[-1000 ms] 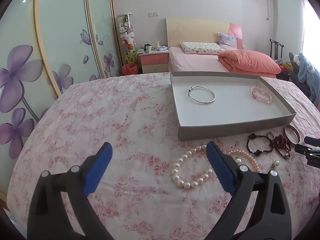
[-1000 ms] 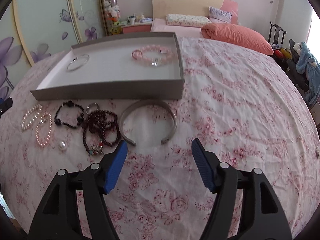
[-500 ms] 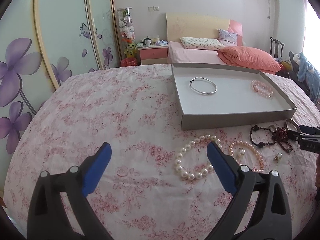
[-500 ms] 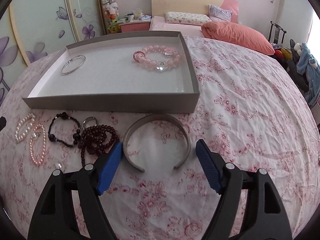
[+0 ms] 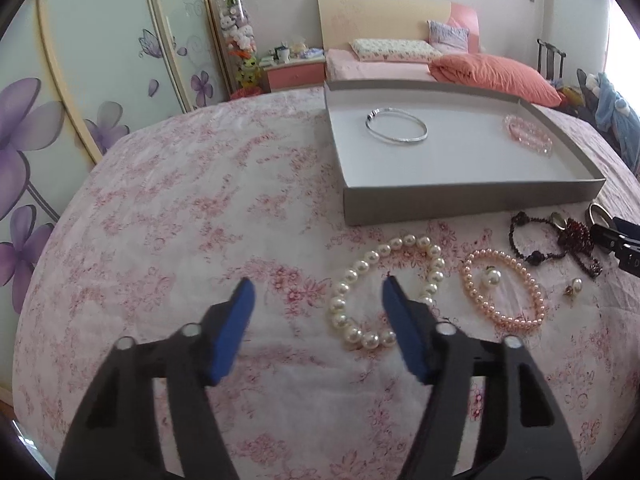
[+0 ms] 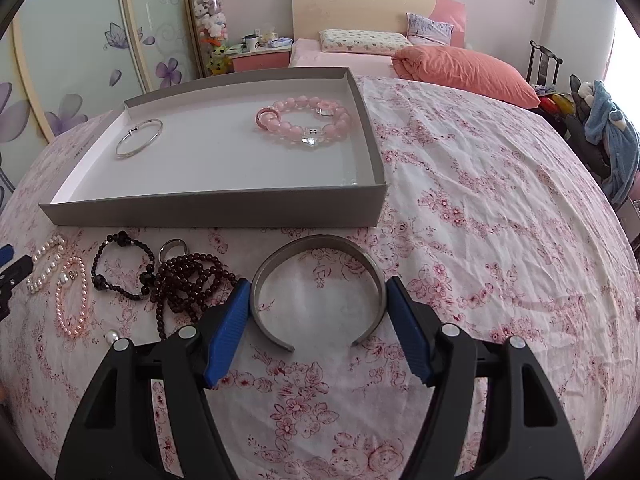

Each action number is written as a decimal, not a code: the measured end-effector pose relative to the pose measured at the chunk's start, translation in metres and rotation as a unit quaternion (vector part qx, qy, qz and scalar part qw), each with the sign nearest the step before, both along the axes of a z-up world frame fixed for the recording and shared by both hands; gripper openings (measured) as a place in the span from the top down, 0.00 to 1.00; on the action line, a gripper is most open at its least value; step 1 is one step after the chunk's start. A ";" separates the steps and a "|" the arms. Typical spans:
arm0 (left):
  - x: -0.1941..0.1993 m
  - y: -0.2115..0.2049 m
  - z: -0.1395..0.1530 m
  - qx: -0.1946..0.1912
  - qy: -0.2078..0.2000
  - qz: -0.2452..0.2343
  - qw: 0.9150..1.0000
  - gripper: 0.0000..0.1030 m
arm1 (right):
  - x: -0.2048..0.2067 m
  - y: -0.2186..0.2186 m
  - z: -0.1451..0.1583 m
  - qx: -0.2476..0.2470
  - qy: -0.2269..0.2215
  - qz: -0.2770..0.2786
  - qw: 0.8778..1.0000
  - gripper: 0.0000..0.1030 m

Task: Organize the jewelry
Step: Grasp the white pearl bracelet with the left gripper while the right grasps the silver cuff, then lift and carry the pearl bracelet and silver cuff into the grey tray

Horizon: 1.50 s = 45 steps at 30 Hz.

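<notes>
A grey shallow tray (image 6: pixel 216 208) on the floral cloth holds a thin silver bangle (image 6: pixel 140 143) and a pink bead bracelet (image 6: pixel 306 126). In front of it lies an open silver cuff (image 6: pixel 318 280). My right gripper (image 6: pixel 318 292) is open, its blue pads on either side of the cuff's two arms. My left gripper (image 5: pixel 318 292) is open above the cloth, its right pad over a white pearl bracelet (image 5: pixel 384 292). A pink pearl bracelet (image 5: pixel 504 288), black bead bracelet (image 5: pixel 536 240), dark red beads (image 6: pixel 188 280), a ring (image 6: pixel 173 247) and loose pearl earrings (image 5: pixel 491 277) lie nearby.
The cloth-covered table (image 6: pixel 480 208) curves away on all sides. Behind it are a bed with an orange pillow (image 6: pixel 460 70), a nightstand (image 6: pixel 260 58), wardrobe doors with purple flowers (image 5: pixel 60 112) and a chair with clothes (image 6: pixel 600 128) at the right.
My right gripper has moved forward and down until its pads flank the silver cuff. My left gripper has moved right toward the white pearl bracelet, and its jaws have narrowed somewhat.
</notes>
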<state>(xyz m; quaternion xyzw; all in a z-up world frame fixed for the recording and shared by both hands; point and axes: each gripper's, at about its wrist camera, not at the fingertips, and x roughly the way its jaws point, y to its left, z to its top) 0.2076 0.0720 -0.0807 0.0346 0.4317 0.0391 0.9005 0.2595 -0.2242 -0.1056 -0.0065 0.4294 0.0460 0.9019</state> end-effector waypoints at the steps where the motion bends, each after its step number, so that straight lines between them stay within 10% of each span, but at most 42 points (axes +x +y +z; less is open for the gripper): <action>1: 0.002 -0.001 -0.003 0.000 0.005 -0.001 1.000 0.49 | 0.000 0.000 0.000 0.000 0.000 0.000 1.000 0.34; 7: 0.004 -0.006 -0.005 -0.010 0.004 -0.017 1.000 0.73 | 0.000 0.000 0.000 0.000 0.000 0.000 1.000 0.34; 31: 0.007 -0.004 -0.006 -0.033 0.006 -0.014 0.999 0.67 | 0.000 -0.001 0.000 0.002 0.000 0.000 1.000 0.33; 35: 0.006 -0.009 -0.005 -0.026 0.004 -0.024 0.999 0.90 | 0.000 0.000 0.000 0.001 0.000 -0.001 1.000 0.34; 45: 0.004 0.004 -0.002 -0.075 0.010 -0.008 0.997 0.90 | -0.012 -0.012 0.006 0.026 -0.007 -0.023 0.999 0.34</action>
